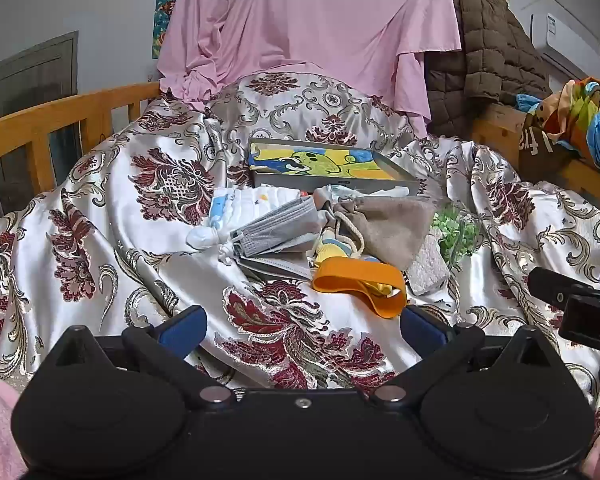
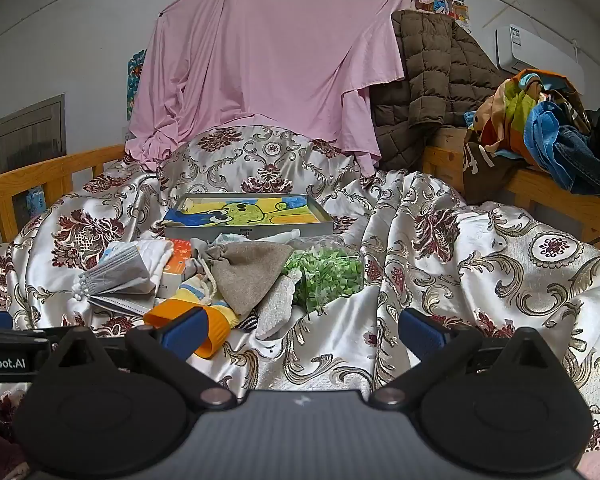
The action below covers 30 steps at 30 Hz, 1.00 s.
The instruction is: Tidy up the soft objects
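A heap of soft things lies on a floral satin bedspread (image 1: 112, 232): an orange band (image 1: 360, 286), a beige drawstring pouch (image 1: 384, 226), grey face masks (image 1: 276, 230), a white folded cloth (image 1: 248, 202), a striped sock (image 1: 327, 246), a grey sponge (image 1: 428, 266) and a bag of green leaves (image 1: 458, 234). Behind them stands a shallow tray (image 1: 332, 178) with a cartoon lining. My left gripper (image 1: 302, 330) is open and empty, short of the orange band. My right gripper (image 2: 302, 334) is open and empty; the orange band (image 2: 172, 318), pouch (image 2: 248, 272) and leaf bag (image 2: 326, 274) lie ahead, left of it.
Wooden bed rails (image 1: 60, 120) run along both sides. A pink sheet (image 1: 300, 24) hangs at the back beside a brown quilted jacket (image 2: 432, 80). Colourful clothes (image 2: 540, 120) are piled on the right rail. An orange box (image 2: 176, 266) sits in the heap.
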Available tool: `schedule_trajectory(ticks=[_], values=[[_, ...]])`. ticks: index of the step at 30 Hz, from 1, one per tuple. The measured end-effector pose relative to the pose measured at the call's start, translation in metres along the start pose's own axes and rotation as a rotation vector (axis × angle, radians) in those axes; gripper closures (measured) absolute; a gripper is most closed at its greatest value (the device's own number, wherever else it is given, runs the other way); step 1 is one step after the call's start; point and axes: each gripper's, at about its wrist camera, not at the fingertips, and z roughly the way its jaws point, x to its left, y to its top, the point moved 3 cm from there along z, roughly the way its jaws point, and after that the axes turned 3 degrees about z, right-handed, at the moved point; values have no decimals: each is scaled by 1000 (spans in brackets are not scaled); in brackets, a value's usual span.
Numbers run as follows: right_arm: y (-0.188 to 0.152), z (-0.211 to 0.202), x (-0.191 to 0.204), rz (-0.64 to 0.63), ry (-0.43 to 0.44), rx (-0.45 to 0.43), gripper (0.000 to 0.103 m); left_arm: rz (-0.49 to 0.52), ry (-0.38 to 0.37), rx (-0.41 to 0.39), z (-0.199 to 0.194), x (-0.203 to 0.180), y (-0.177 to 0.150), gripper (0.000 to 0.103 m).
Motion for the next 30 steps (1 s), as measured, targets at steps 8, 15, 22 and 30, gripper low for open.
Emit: schedule_trajectory(ticks=[8, 15, 22, 30], values=[[0, 0, 0, 0, 0, 1, 0, 2, 2, 6, 0, 0, 0, 1], [0, 0, 0, 0, 0, 1, 0, 3, 2, 6, 0, 0, 0, 1], [0, 0, 0, 0, 0, 1, 0, 4, 3, 7, 0, 0, 0, 1], [0, 0, 0, -1, -1, 2, 0, 3, 2, 8, 0, 0, 0, 1]])
